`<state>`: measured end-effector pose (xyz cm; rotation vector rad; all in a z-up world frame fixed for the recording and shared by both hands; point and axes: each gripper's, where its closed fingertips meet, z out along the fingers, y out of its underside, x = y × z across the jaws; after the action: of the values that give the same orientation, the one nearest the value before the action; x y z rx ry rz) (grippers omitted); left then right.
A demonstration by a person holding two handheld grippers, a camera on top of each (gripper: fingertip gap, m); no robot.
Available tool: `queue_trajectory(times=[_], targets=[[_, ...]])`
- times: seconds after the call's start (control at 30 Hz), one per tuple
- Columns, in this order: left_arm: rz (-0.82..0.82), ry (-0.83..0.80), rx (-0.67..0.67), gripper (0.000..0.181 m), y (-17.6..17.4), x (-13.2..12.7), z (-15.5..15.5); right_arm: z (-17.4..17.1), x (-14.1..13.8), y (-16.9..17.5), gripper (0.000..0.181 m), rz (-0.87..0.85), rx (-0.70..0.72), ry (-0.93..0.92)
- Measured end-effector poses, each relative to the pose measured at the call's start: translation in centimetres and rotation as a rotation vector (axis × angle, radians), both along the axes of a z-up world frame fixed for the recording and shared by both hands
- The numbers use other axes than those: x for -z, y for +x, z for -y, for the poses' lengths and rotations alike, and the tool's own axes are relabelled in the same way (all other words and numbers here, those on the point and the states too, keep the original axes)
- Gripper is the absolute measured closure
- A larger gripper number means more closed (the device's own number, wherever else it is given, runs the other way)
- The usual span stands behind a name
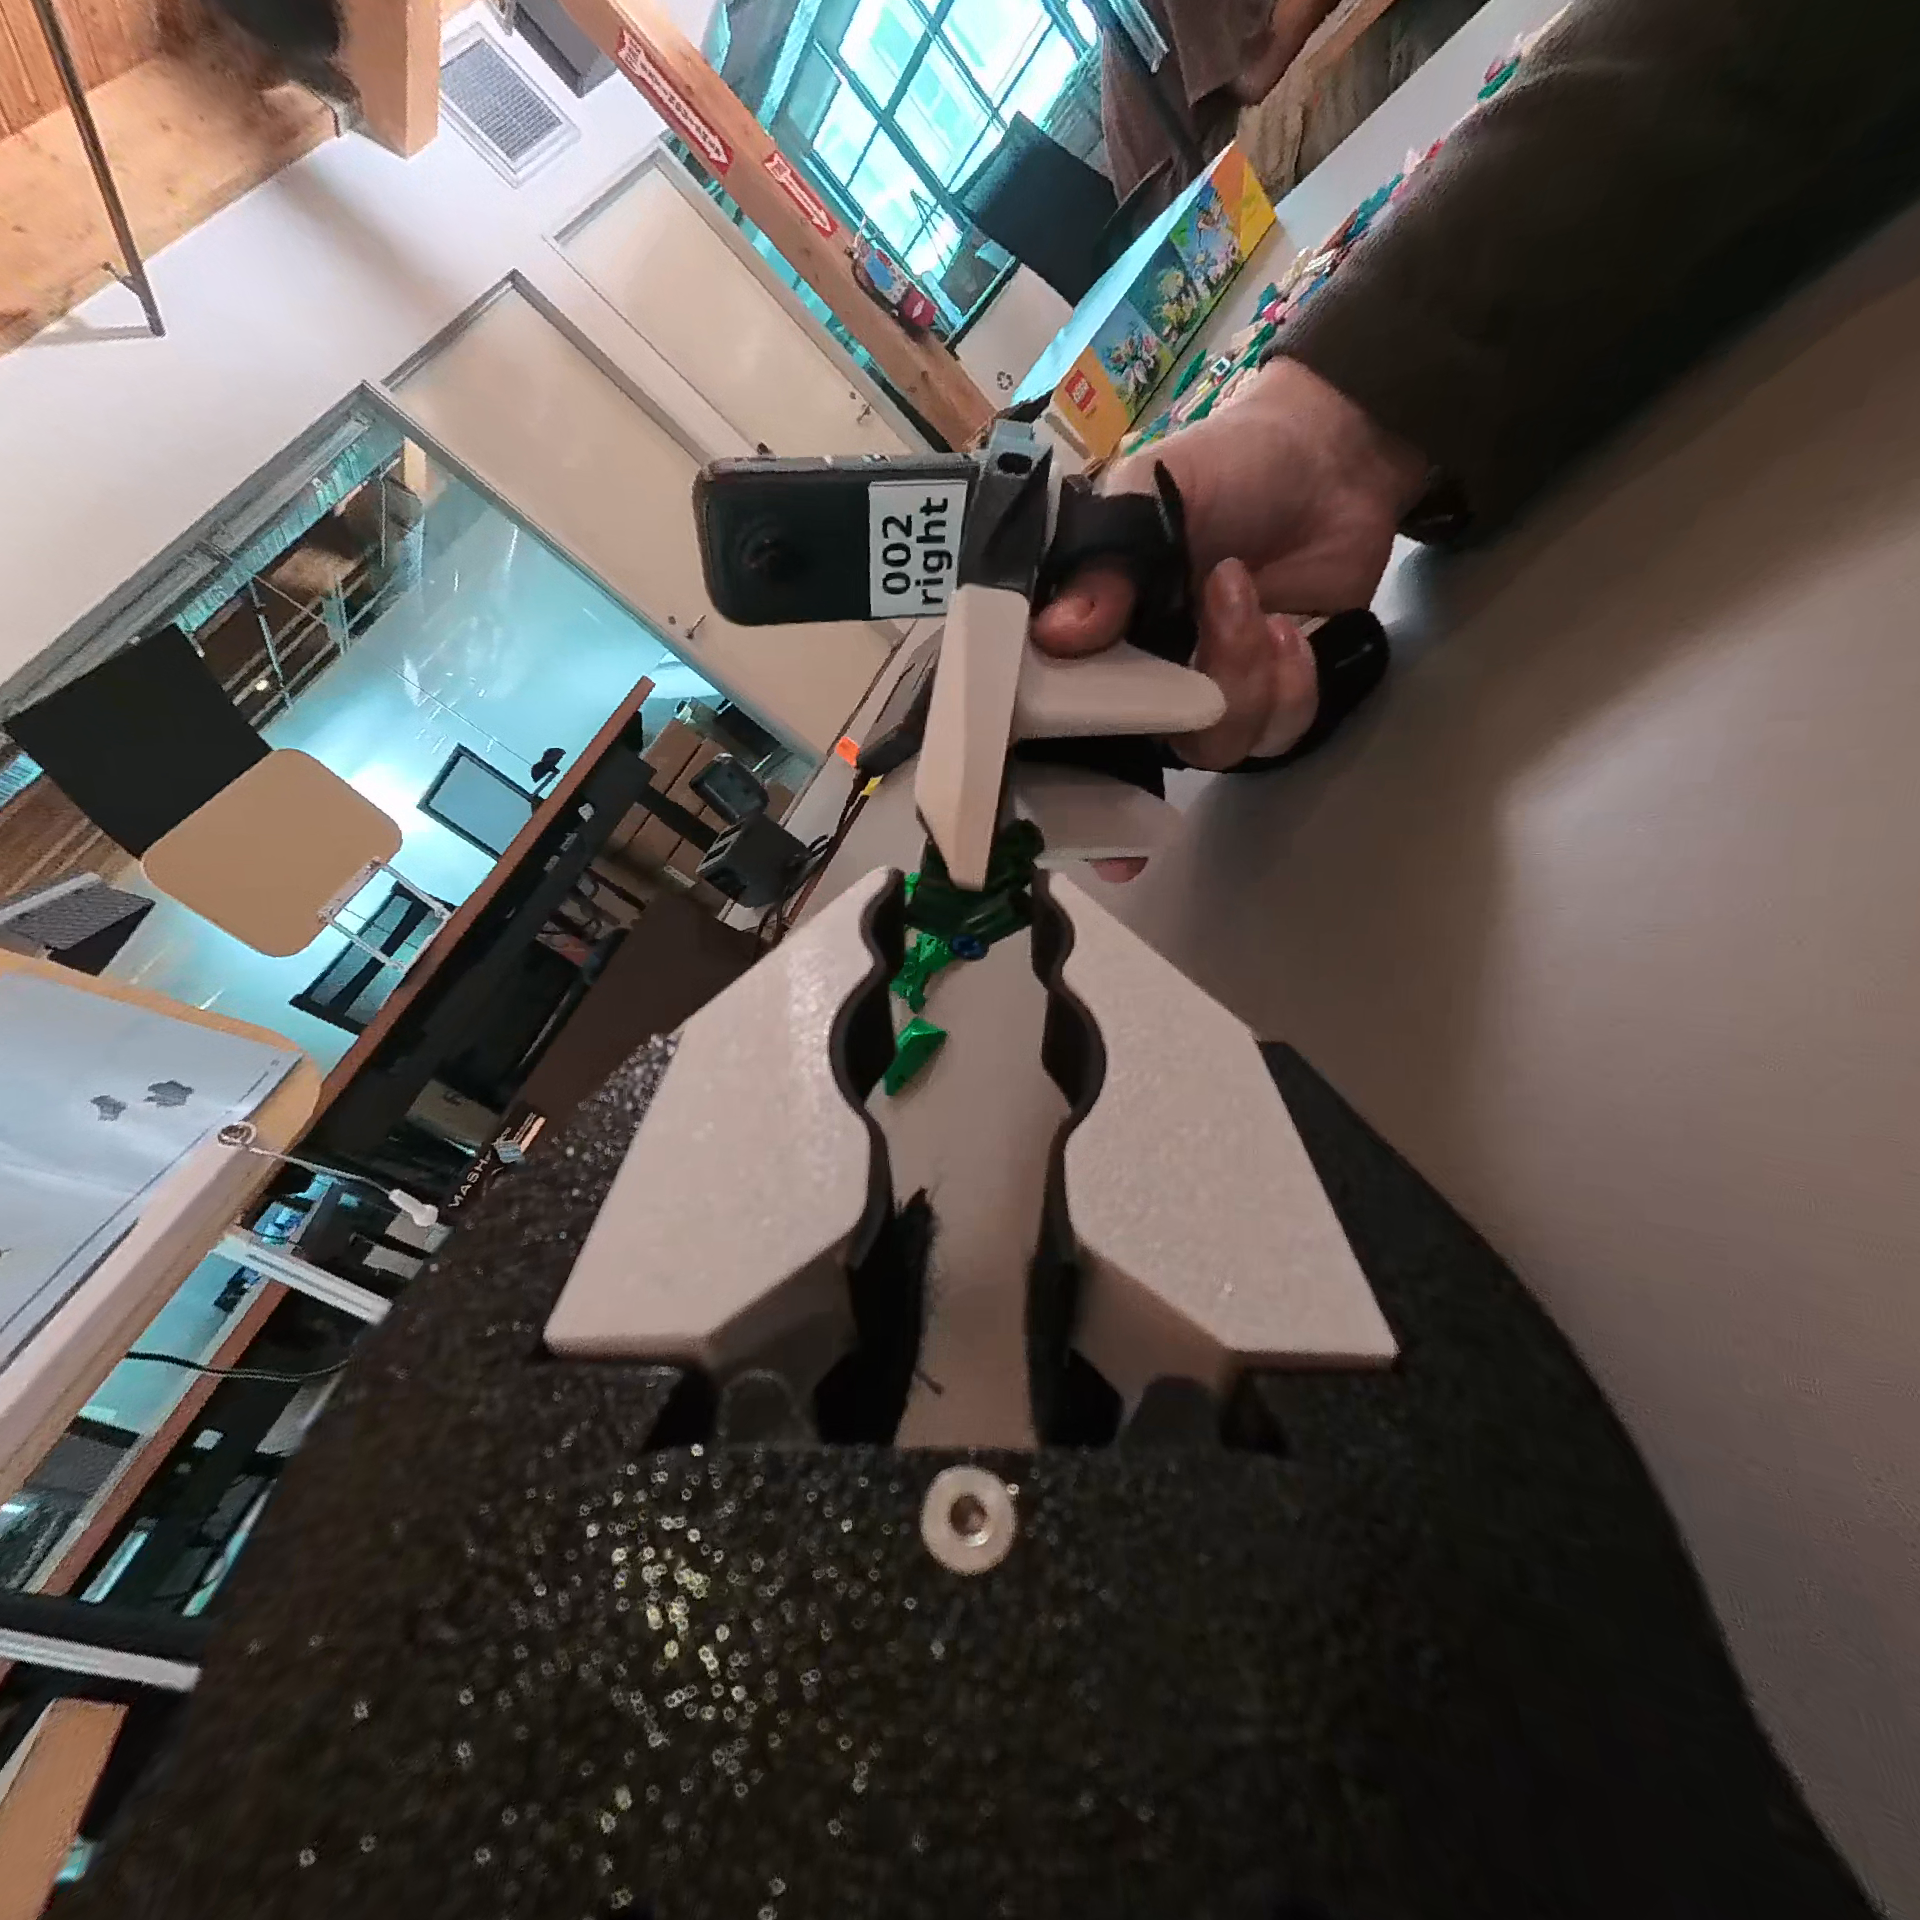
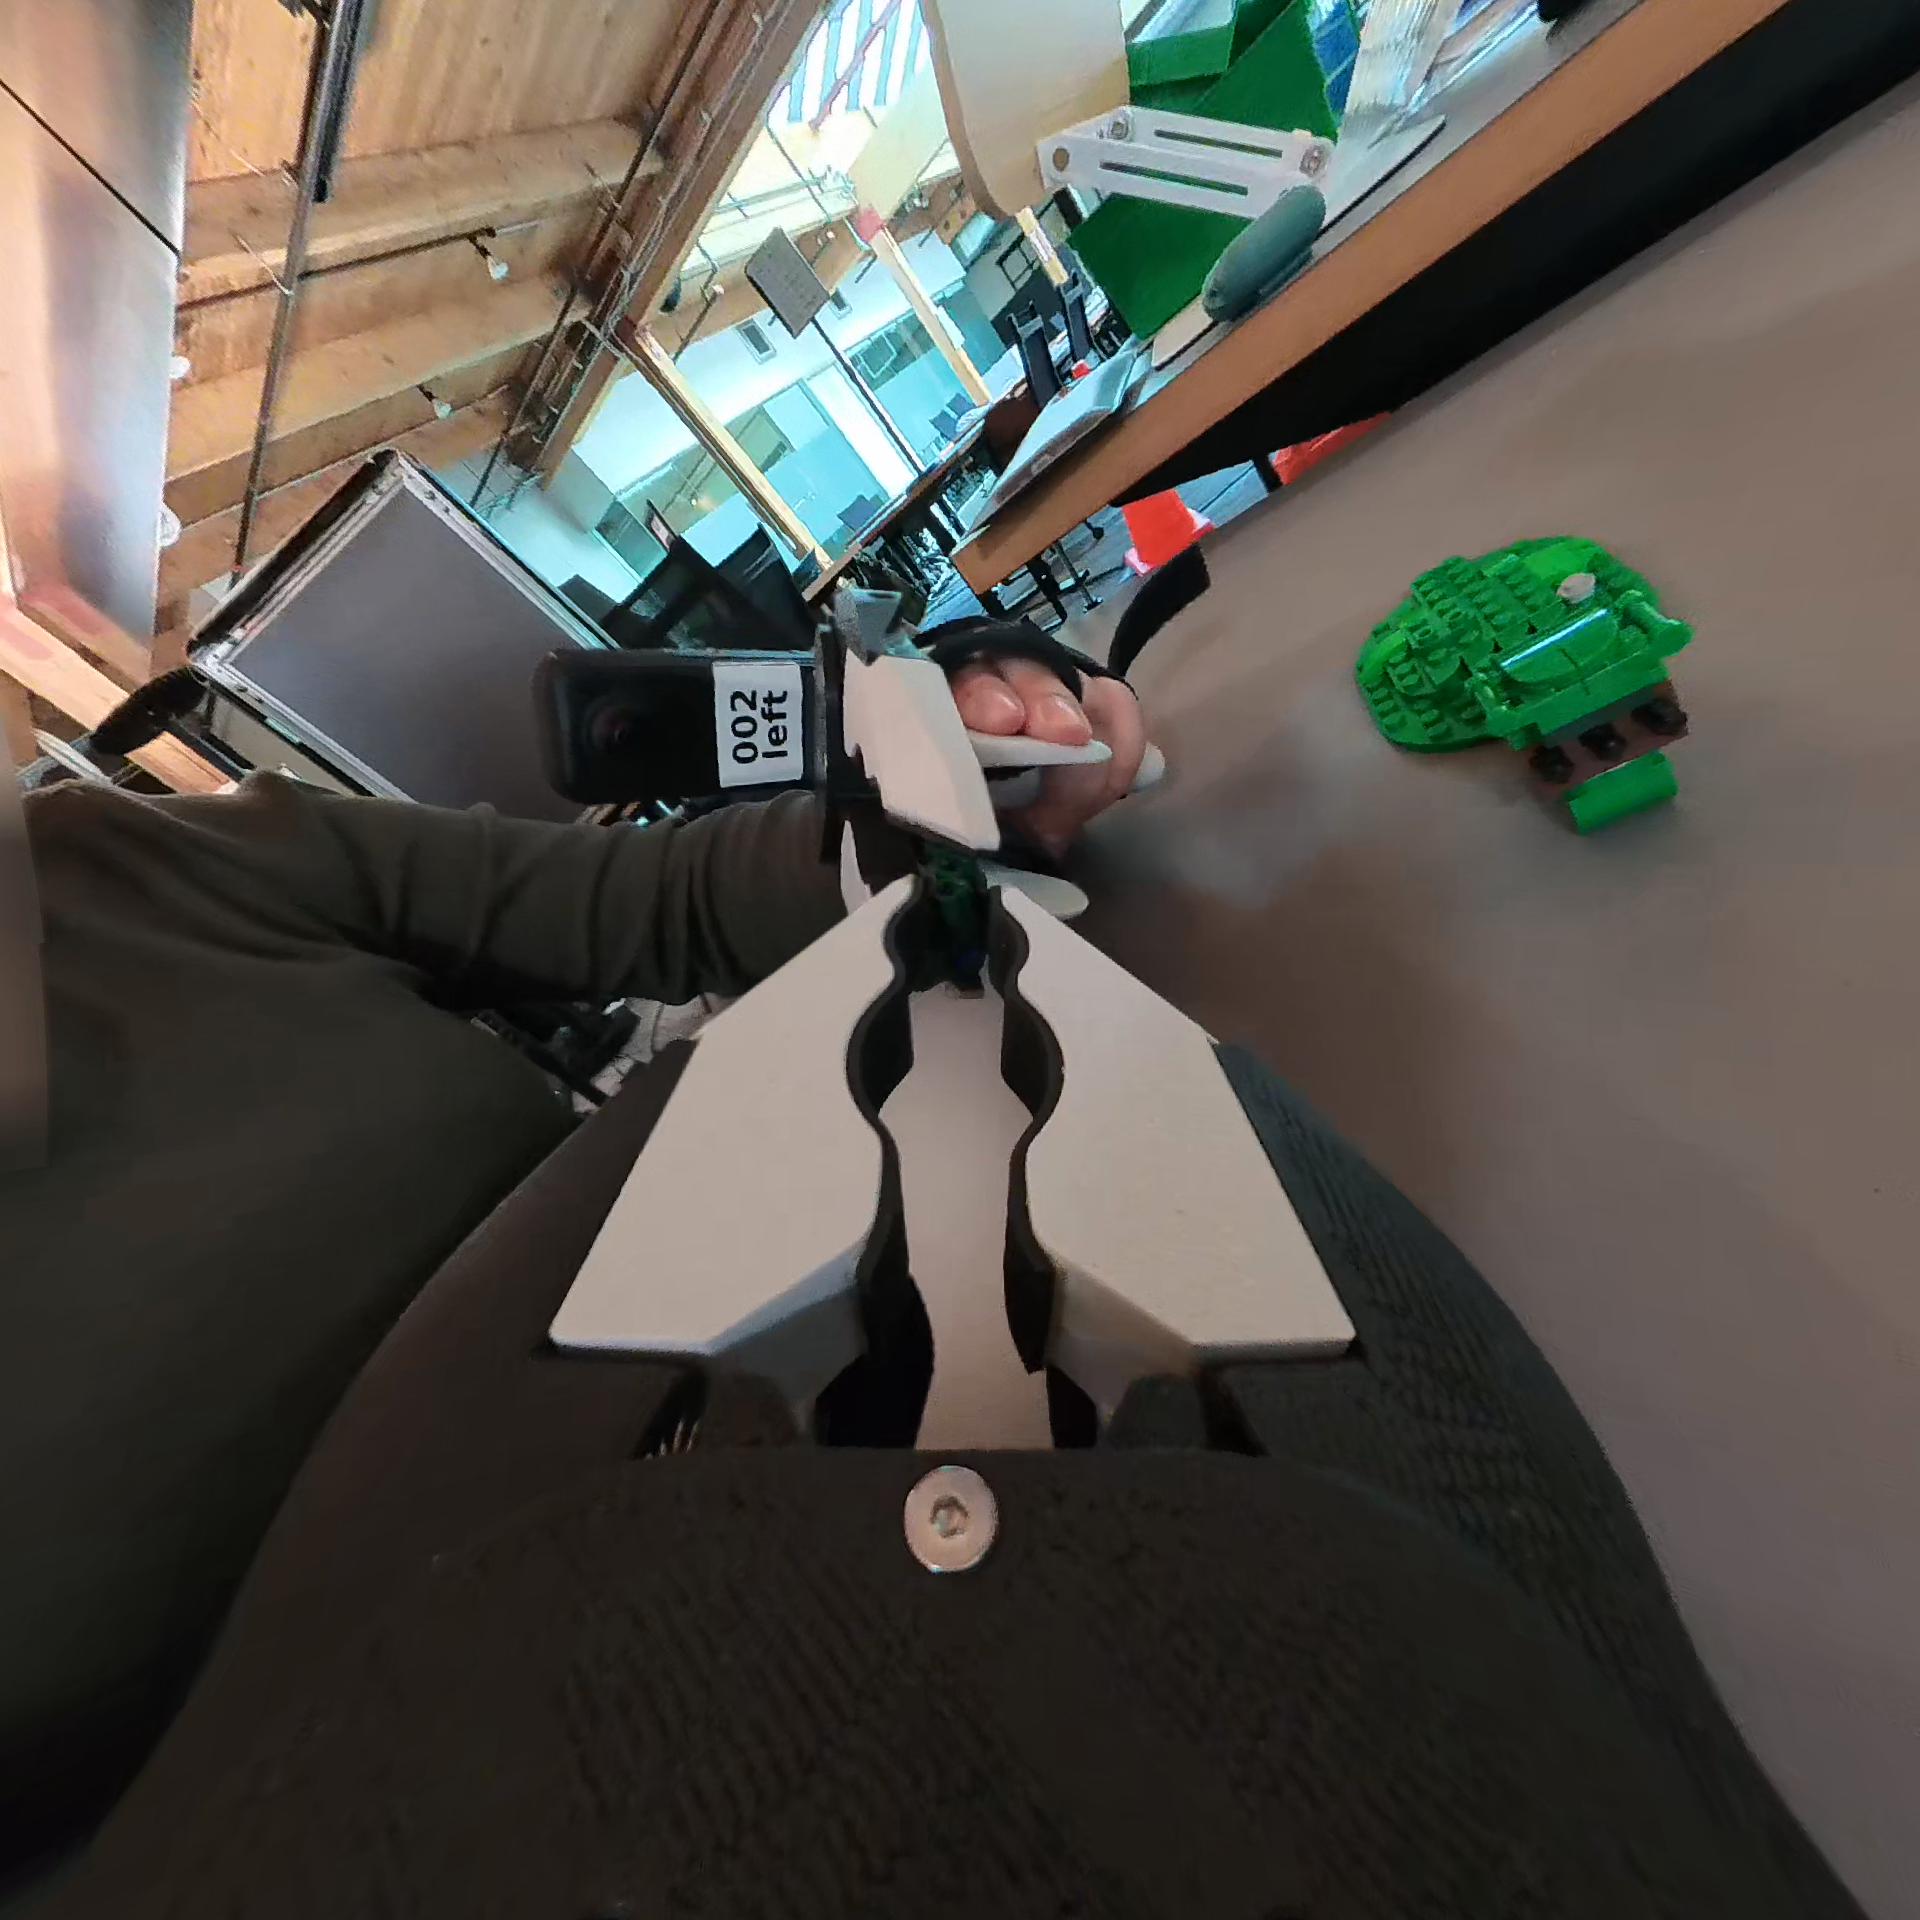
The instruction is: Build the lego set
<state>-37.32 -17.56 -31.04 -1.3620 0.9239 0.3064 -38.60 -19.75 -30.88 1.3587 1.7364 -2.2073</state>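
at the centre of both views the two grippers meet tip to tip over a grey table point(image 2: 1558, 1039), each one clenched on the same small green lego stem. from the left wrist view, the left gripper point(image 1: 961, 894) pinches the green lego stem point(image 1: 935, 956) between its two pale fingers, and the stem runs back down the gap, with a blue stud on it and a loose-looking green leaf bit point(image 1: 914, 1049) lower in the gap. the right gripper point(image 1: 982, 852) comes in from above in that view, held by a hand point(image 1: 1257, 540) in a dark sleeve.

only the left wrist view shows the lego box point(image 1: 1164, 312) at the upper right, with a scatter of small pieces beside it on the table, too blurred to count.

only the right wrist view shows one finished green build point(image 2: 1507, 665), lying apart at the right of the frame, well away from the grippers. that view also shows the left gripper point(image 2: 961, 883) and the hand holding it point(image 2: 1049, 727).

counted: two grippers, two hands, one stem, one green build, one box.
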Motion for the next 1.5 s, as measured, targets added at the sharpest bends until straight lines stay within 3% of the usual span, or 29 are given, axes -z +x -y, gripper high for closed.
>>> queue_trajectory(times=[0.57, 0.63, 0.73, 0.83, 1.0, 1.3, 1.4, 1.5], targets=[[0.209, -0.143, 0.102, 0.158, 0.2, 0.6, 0.3, 0.3, 0.3, 0.0, 0.176, -0.094, 0.054, 0.177], [0.198, -0.131, 0.062, 0.158, -0.5, 0.7, 0.0, -0.3, 0.3, -0.4, 0.176, -0.116, 0.108, 0.217], [0.197, -0.085, -0.003, 0.142, -1.9, 0.3, -0.4, -2.2, 1.6, -1.2, 0.176, -0.118, 0.22, 0.445], [0.251, -0.027, -0.065, 0.148, -3.6, -0.9, -0.5, -3.2, 4.4, -1.3, 0.175, -0.072, 0.212, 0.737], [0.289, 0.012, -0.123, 0.156, -5.0, -1.6, -0.6, -3.1, 6.9, -1.1, 0.175, -0.003, 0.142, 0.907], [0.279, 0.017, -0.138, 0.161, -5.1, -1.5, -0.7, -3.5, 7.1, -1.2, 0.174, 0.061, 0.13, 0.842], [0.283, 0.019, -0.147, 0.161, -5.3, -1.6, -0.7, -3.9, 6.9, -1.0, 0.159, 0.039, 0.141, 0.854], [0.293, 0.034, -0.159, 0.161, -5.6, -1.8, -0.7, -5.0, 5.4, -1.0, 0.157, 0.005, 0.212, 0.811]])
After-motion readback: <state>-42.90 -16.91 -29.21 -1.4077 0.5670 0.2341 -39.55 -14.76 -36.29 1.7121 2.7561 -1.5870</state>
